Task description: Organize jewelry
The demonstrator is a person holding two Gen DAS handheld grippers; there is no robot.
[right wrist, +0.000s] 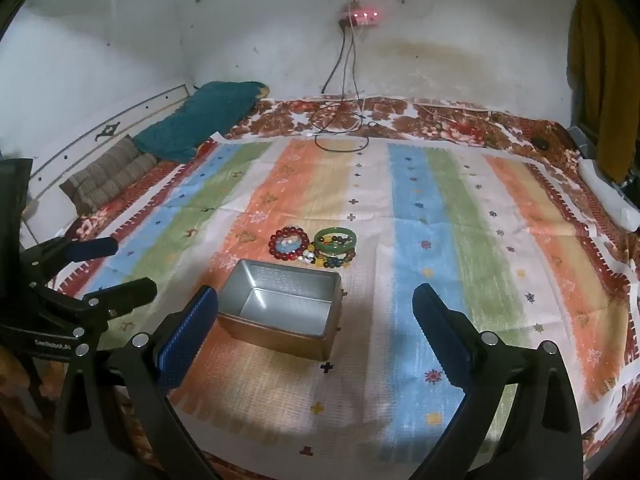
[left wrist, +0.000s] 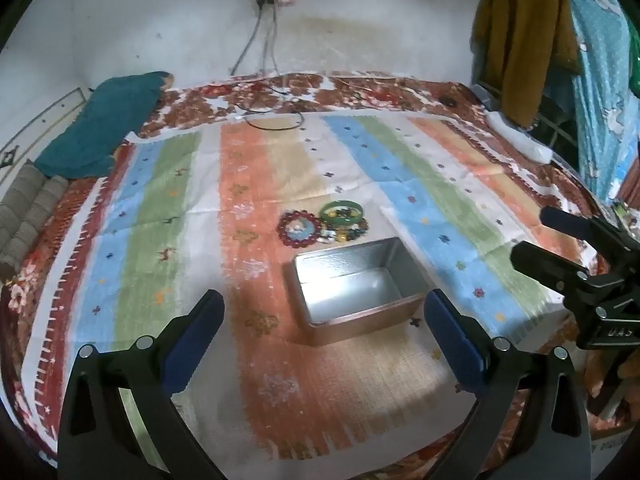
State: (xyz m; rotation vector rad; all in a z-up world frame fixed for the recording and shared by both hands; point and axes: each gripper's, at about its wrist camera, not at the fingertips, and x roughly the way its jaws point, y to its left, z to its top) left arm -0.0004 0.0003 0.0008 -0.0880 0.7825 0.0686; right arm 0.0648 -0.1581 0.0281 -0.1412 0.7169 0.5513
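An open metal tin (left wrist: 352,294) (right wrist: 280,312) rests on the striped cloth, nothing inside it. Just beyond it lies a small heap of jewelry: a red bead bracelet (left wrist: 300,228) (right wrist: 289,243), a green bangle (left wrist: 343,212) (right wrist: 335,239) and mixed coloured beads (left wrist: 345,234) (right wrist: 332,259). My left gripper (left wrist: 324,328) hovers open in front of the tin, nothing between its blue pads. My right gripper (right wrist: 316,320) hovers open at the tin's near right side, also holding nothing. Each gripper shows at the edge of the other's view: the right gripper (left wrist: 536,236), the left gripper (right wrist: 124,268).
The striped cloth (right wrist: 440,240) covers a floral bedsheet (right wrist: 440,118). A teal pillow (left wrist: 108,124) and a folded quilt (right wrist: 108,178) lie at the far left. Cables (right wrist: 340,128) trail from a wall socket. Clothes (left wrist: 528,40) hang at the right.
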